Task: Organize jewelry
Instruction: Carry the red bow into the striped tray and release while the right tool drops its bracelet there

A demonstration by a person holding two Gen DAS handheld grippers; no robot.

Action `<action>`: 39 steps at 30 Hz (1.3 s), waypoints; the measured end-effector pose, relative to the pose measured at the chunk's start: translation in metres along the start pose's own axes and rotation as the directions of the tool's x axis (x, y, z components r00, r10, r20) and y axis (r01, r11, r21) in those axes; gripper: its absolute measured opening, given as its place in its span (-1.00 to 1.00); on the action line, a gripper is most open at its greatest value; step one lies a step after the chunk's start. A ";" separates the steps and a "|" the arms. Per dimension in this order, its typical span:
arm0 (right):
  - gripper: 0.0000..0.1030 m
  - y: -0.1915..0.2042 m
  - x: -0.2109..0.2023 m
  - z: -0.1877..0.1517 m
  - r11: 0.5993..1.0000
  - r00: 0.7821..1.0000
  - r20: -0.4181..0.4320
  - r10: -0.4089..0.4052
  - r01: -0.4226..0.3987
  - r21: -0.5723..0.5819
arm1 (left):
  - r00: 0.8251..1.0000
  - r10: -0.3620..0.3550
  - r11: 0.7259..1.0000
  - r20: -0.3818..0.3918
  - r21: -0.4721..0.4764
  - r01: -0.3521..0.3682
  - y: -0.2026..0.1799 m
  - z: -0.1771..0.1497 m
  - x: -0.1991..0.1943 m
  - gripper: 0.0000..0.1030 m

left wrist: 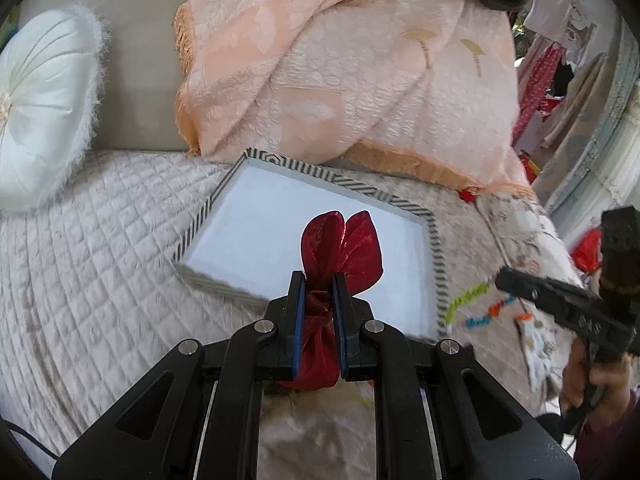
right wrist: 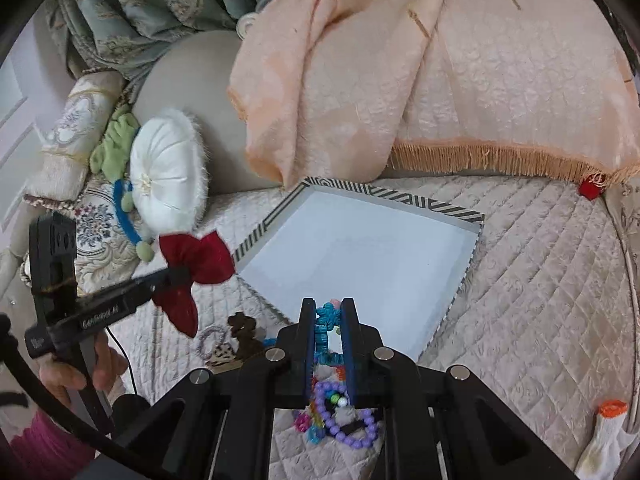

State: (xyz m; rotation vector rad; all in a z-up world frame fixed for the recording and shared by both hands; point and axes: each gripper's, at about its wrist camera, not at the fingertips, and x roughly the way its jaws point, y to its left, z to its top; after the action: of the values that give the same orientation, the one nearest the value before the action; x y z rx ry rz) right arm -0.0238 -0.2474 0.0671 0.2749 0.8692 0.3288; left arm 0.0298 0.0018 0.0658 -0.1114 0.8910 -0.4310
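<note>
L claw (left wrist: 319, 304) clamped on neck of red pouch (left wrist: 340, 248), sheer shiny fabric, cinched at the pinch w/ top flaring into two petal-like lobes; grip at the gather prob so contents stay bunched below and nothing spills. Pouch held above near edge of tray (left wrist: 224, 196) in left view, off its left corner in right view, not in it yet. R claw (right wrist: 329, 320) shut on blue bracelet (right wrist: 326, 332), knotted/woven cord, pinched upright betw pads, just short of tray's near rim. Tray = shallow rectangle, flat white floor, black/white striped border, sits on quilted bed (right wrist: 540, 300) w/ diamond stitching; looks like the drop target for both. Under R claw: pile of remaining pieces incl purple bead loop (right wrist: 352, 424), round glossy beads, plus small bright bits, can't ID those. Peach fringed throw (right wrist: 440, 100) and fluffy round white cushion (right wrist: 164, 184) behind tray, clear of the work
</note>
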 end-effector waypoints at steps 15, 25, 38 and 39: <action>-0.78 -0.031 0.093 0.000 0.999 0.992 -0.127 -0.006 0.012 0.051 | 0.988 0.084 0.995 -0.128 -0.042 -0.090 0.045 0.037 0.130 -0.78; -0.78 -0.070 0.109 -0.024 0.997 0.968 -0.244 -0.059 0.071 0.042 | 0.962 0.132 0.991 -0.239 0.013 -0.133 0.059 0.003 0.141 -0.78; -0.65 -0.076 0.082 -0.019 0.995 0.976 -0.205 -0.078 0.087 0.040 | 0.965 0.104 0.994 -0.242 0.009 -0.105 0.032 -0.054 0.085 -0.74; -0.40 -0.073 0.077 -0.020 0.996 0.980 -0.188 -0.065 0.074 0.043 | 0.968 0.115 0.993 -0.223 0.011 -0.116 0.029 -0.054 0.078 -0.72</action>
State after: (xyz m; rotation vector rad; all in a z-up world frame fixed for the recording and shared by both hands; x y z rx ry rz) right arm 0.0195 -0.2817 -0.0256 0.2618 1.0705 0.2706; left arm 0.0406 0.0009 -0.0332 -0.0127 1.1133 -0.3376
